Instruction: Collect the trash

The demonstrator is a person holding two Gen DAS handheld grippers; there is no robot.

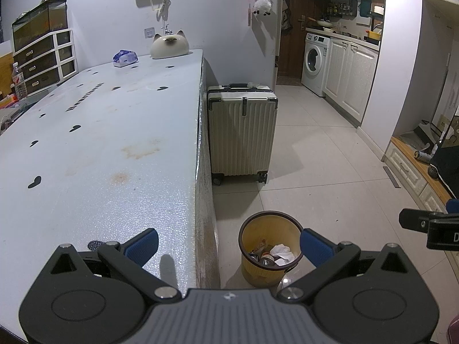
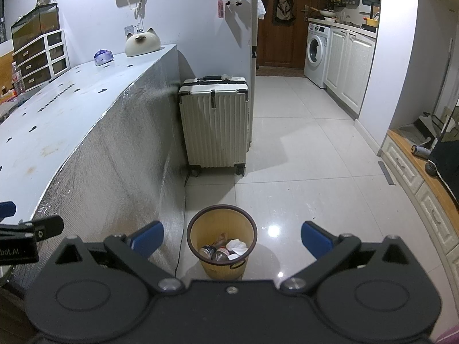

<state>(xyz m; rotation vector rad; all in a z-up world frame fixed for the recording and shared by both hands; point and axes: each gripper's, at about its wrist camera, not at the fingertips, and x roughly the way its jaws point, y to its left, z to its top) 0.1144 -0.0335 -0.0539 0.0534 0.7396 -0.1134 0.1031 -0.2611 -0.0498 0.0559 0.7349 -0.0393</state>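
A yellow waste bin (image 1: 269, 253) (image 2: 222, 238) stands on the tiled floor beside the table's end. Inside it lie crumpled white paper (image 1: 282, 253) (image 2: 236, 247), cans and wrappers. My left gripper (image 1: 229, 246) is open with nothing between its blue pads; its left finger hangs over the table corner, its right finger over the bin's rim. My right gripper (image 2: 232, 239) is open too, held above the bin, which shows between its fingers. Part of the right gripper (image 1: 430, 226) appears at the right edge of the left wrist view, and part of the left gripper (image 2: 25, 235) at the left edge of the right wrist view.
A pale blue table (image 1: 100, 143) with silver foil sides (image 2: 120, 157) runs along the left, carrying a cat-shaped ornament (image 1: 169, 46) and a tissue pack (image 1: 124, 58). A white suitcase (image 1: 242, 132) stands behind the bin. Low cabinets (image 2: 416, 177) line the right; a washing machine (image 2: 317, 53) is farther back.
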